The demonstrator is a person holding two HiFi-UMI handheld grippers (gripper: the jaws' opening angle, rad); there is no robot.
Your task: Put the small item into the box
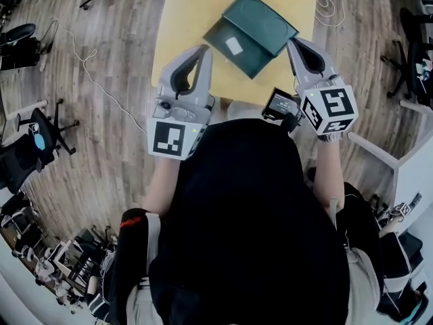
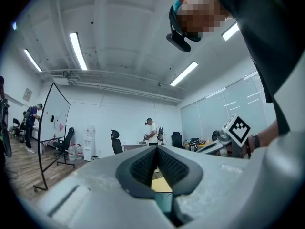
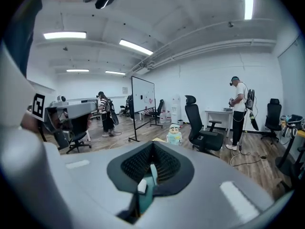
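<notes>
Left gripper (image 1: 203, 50) and right gripper (image 1: 293, 43) jaws both closed, empty; open box (image 1: 254, 58) ahead-below between them, white item (image 1: 234, 45) seemingly inside, nearer right

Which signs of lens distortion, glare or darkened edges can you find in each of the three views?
Head view: the fisheye lens bows the table edges and the floorboards. Left gripper view: the ceiling lights burn out white and the corners are black. Right gripper view: the same dark round frame, and one strip light glares.
</notes>
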